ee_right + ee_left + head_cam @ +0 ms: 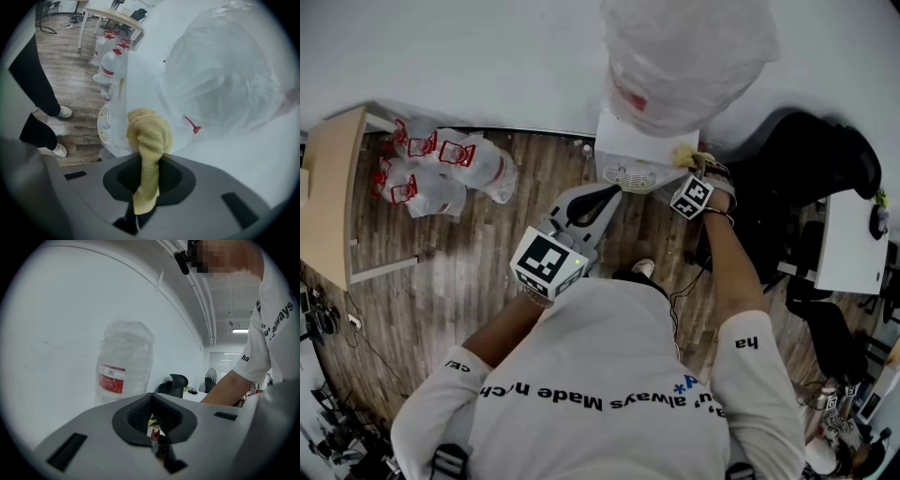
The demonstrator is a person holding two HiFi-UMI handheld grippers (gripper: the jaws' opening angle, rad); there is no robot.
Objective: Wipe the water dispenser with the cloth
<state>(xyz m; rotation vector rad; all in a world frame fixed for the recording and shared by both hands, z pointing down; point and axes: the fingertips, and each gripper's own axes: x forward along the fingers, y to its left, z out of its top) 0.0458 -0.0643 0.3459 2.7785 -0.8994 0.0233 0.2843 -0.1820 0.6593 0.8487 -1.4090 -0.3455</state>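
**Cloth at the dispenser's top corner: wiping looks under way**

The water dispenser (628,150) stands at upper centre of the head view, under its plastic-wrapped bottle (684,56). The yellow cloth (149,136) is pinched between the closed jaws of the right gripper (145,176), and its bunched end seems to meet the dispenser's top right corner. The left gripper (598,204), at mid-frame, has its jaws together on nothing. The next move likely calls for pressing the cloth on and sweeping it across without knocking the bottle.
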